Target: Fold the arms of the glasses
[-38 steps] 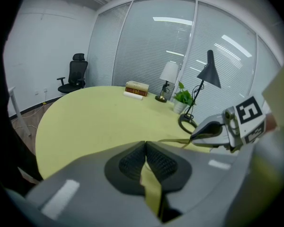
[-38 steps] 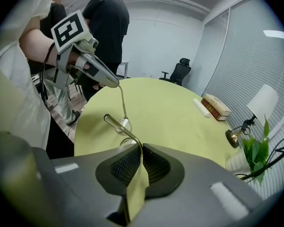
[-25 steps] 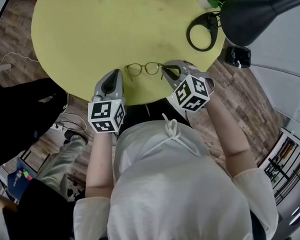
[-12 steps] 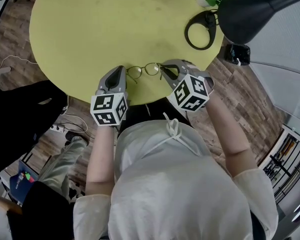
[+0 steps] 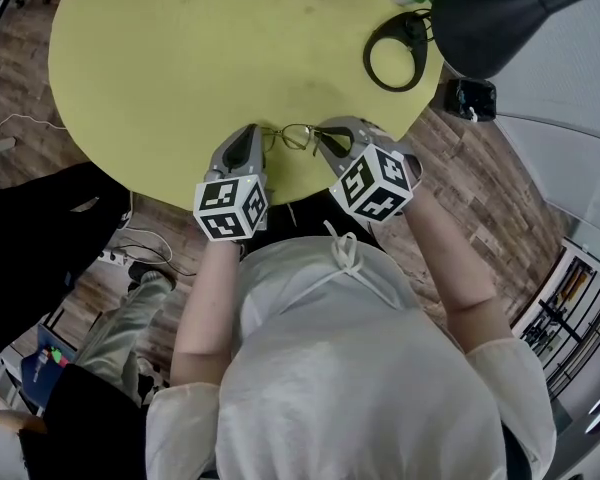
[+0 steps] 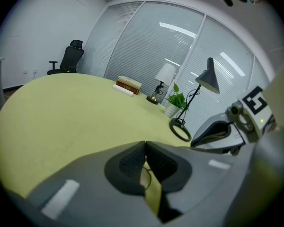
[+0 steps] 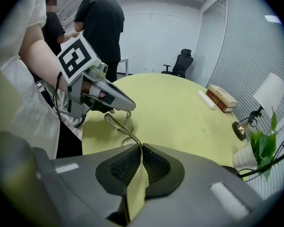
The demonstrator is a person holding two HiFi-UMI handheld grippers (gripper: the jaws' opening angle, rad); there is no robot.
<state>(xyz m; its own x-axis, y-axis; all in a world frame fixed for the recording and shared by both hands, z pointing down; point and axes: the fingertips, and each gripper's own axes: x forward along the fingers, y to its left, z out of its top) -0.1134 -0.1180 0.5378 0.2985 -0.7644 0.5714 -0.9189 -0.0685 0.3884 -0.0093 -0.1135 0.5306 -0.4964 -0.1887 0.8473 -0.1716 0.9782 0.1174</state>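
Low on the yellow tabletop (image 5: 180, 58), sideways glasses (image 5: 292, 136) are pinched by the right gripper (image 5: 327, 138); the closed left gripper (image 5: 250, 138) is placed just left.

Head cam: steep down on yellow table (image 5: 180, 58). Cams on left tongs (image 6: 145, 144), right tongs (image 7: 141, 148): low, close, across same table.

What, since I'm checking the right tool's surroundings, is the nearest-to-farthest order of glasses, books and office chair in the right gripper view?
1. The glasses: one arm pinched in the right tool, lower centre.
2. The books: on the table, to the right.
3. The office chair: beyond the table's far edge, upper centre.
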